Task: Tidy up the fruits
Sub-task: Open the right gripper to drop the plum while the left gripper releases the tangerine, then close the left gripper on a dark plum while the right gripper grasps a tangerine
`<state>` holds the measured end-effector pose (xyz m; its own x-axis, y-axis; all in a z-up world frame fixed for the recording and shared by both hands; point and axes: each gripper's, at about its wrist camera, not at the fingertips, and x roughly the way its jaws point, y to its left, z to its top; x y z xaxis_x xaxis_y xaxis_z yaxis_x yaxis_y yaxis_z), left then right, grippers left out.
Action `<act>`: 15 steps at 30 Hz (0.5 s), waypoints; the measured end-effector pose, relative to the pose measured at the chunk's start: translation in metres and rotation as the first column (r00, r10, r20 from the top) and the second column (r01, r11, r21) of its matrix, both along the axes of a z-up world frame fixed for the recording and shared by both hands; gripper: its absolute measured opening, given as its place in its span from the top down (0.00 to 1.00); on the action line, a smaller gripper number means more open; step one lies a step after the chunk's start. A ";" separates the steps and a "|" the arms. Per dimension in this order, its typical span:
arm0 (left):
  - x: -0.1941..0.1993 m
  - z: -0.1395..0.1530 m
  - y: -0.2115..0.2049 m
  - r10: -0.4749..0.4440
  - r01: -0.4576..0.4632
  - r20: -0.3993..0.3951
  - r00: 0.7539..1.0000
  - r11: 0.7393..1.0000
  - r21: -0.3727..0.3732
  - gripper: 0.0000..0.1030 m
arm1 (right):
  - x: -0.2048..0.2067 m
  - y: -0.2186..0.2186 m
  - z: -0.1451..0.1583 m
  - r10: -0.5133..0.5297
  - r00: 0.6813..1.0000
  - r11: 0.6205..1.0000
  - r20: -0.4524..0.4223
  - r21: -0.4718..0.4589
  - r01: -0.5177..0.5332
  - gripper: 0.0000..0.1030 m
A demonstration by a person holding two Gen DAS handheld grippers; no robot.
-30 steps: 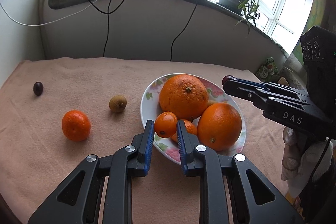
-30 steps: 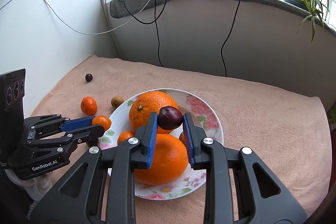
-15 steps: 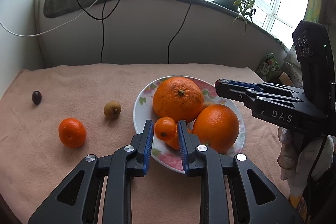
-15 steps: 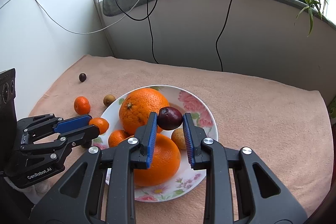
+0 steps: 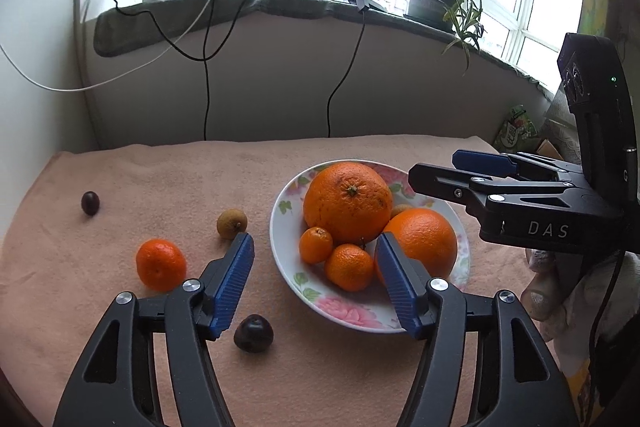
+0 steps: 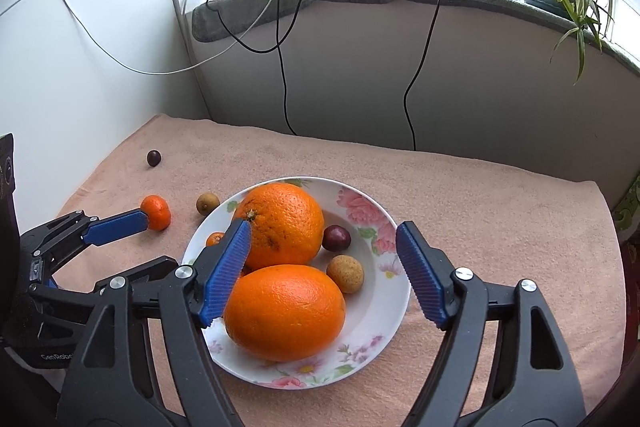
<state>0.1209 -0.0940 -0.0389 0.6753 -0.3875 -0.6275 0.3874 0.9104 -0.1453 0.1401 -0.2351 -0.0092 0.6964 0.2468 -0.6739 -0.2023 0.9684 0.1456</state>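
1. A second ago the left gripper (image 5: 314,247) pinched a small mandarin (image 5: 315,245). Now its blue fingers (image 5: 234,283) stand spread wide and empty, and that mandarin lies in the floral plate (image 5: 348,311), at the lower middle of the left view.
2. The right gripper (image 6: 322,235) was pinching a dark plum (image 6: 336,237) a second ago. Now its fingers (image 6: 420,277) are spread apart with nothing between them, and the plum rests in the plate (image 6: 384,311), just beside the rear big orange (image 6: 280,225).
3. Counted in the plate: two big oranges, the rear one and the front big orange (image 6: 285,311); two small mandarins in the left view, the second mandarin (image 5: 349,267) touching the first; one dark plum; and one brown longan-like fruit (image 6: 345,273), just right of the front orange.
4. Counted on the pink cloth (image 5: 160,171): one loose mandarin (image 5: 161,264) at lower left of the left view, one brown fruit (image 5: 231,223) above and right of it, one small dark fruit (image 5: 90,202) far left, and one dark plum on the cloth (image 5: 253,332) near the lower middle, between the left gripper's fingers.
5. Both grippers hover over the near edge of the plate, the left one at the plate's left side, the right one at its right side.
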 end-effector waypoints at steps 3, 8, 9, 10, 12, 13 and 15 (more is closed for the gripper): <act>-0.001 0.001 0.007 0.012 -0.012 0.008 1.000 1.000 -0.002 0.34 | 0.001 0.004 0.002 0.003 1.000 1.000 -0.005 0.005 -0.003 0.24; 0.000 0.001 0.024 0.045 -0.045 0.004 0.999 0.999 -0.009 0.34 | 0.002 0.014 0.004 0.017 1.000 1.000 0.004 -0.012 -0.017 0.24; 0.001 0.000 0.028 0.052 -0.052 0.004 0.999 0.999 -0.010 0.34 | 0.002 0.017 0.004 0.020 1.000 1.000 0.007 -0.012 -0.020 0.24; 0.002 0.000 0.032 0.060 -0.060 0.002 0.998 0.998 -0.010 0.34 | 0.002 0.019 0.004 0.024 1.000 1.000 0.010 -0.011 -0.023 0.24; 0.003 -0.001 0.040 0.073 -0.073 -0.002 0.997 0.997 -0.009 0.34 | 0.002 0.023 0.005 0.034 0.999 0.999 0.017 -0.005 -0.034 0.24; 0.003 -0.002 0.044 0.080 -0.080 -0.004 0.997 0.997 -0.009 0.34 | 0.002 0.026 0.006 0.041 0.999 0.999 0.019 -0.005 -0.041 0.24; 0.004 -0.004 0.053 0.094 -0.094 -0.008 0.996 0.996 -0.007 0.34 | 0.002 0.032 0.007 0.051 0.998 0.999 0.026 -0.016 -0.050 0.24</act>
